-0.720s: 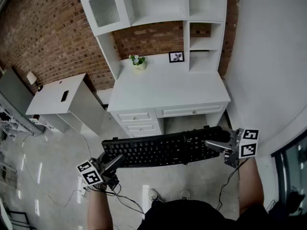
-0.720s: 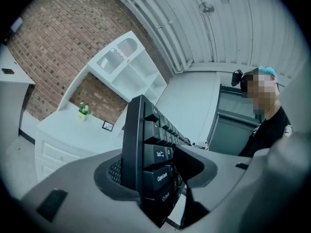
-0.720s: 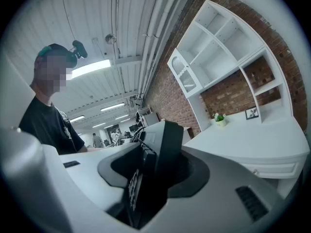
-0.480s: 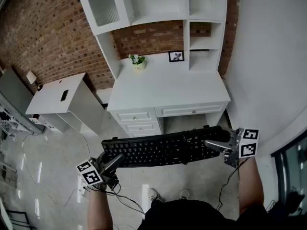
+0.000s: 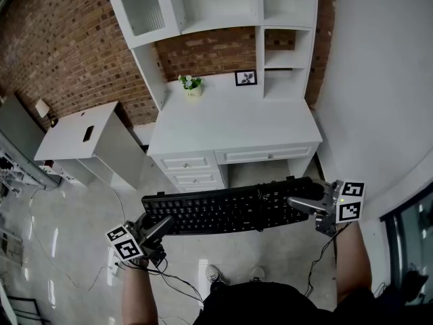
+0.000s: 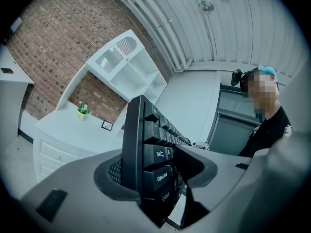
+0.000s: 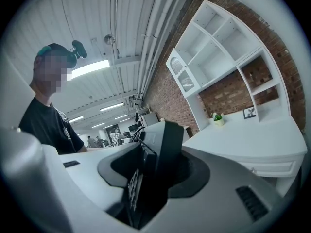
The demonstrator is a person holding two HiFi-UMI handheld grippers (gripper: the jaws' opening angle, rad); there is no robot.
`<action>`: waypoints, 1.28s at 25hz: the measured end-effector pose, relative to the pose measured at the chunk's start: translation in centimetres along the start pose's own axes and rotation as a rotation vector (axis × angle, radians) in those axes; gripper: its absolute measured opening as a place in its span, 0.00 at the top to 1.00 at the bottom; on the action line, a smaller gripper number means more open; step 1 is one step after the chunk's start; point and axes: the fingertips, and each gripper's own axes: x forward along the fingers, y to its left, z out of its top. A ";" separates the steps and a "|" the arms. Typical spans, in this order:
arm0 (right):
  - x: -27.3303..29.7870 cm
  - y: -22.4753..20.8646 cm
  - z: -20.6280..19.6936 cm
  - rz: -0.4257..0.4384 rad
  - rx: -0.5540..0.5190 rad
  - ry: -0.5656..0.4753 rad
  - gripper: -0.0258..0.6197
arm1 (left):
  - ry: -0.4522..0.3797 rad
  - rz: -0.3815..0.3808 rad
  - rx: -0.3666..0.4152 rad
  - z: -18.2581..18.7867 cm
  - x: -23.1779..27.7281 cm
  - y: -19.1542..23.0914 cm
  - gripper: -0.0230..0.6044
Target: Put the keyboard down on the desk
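Keyboard (image 5: 223,212): 1, clamped between 2 grippers (image 5: 162,226) (image 5: 302,204); desk (image 5: 230,124): 1.

A study corner inside an office hall: white desk (image 5: 230,124) with hutch (image 5: 216,5), brick wall (image 5: 61,39), ceiling strip lights (image 7: 90,68)

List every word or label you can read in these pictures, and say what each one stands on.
"Tab": on the Tab key of the black keyboard, in the left gripper view.
"Caps Lock": on the Caps Lock key beside it.
"Shift": on the Shift key, next in line.
All other key legends: too small or blurred to read in every view.
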 end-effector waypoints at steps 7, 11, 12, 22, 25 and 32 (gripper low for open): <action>-0.3 0.5 0.7 -0.005 0.008 -0.003 0.68 | 0.002 -0.003 0.008 0.9 0.1 -0.7 0.55; -0.4 0.6 0.9 0.000 0.006 -0.009 0.68 | 0.000 0.000 0.017 1.2 -0.1 -0.9 0.55; -0.4 0.6 0.9 0.001 0.006 -0.010 0.68 | 0.000 0.001 0.019 1.2 0.0 -1.0 0.55; -0.8 0.8 1.3 0.006 0.020 -0.014 0.69 | 0.002 0.015 0.015 1.6 0.0 -1.8 0.55; -1.3 0.2 1.1 0.008 0.023 -0.016 0.69 | 0.004 0.018 0.014 1.1 0.6 -1.8 0.55; -1.1 -0.3 0.5 -0.011 0.022 -0.031 0.69 | 0.011 0.000 0.015 0.7 1.2 -0.7 0.55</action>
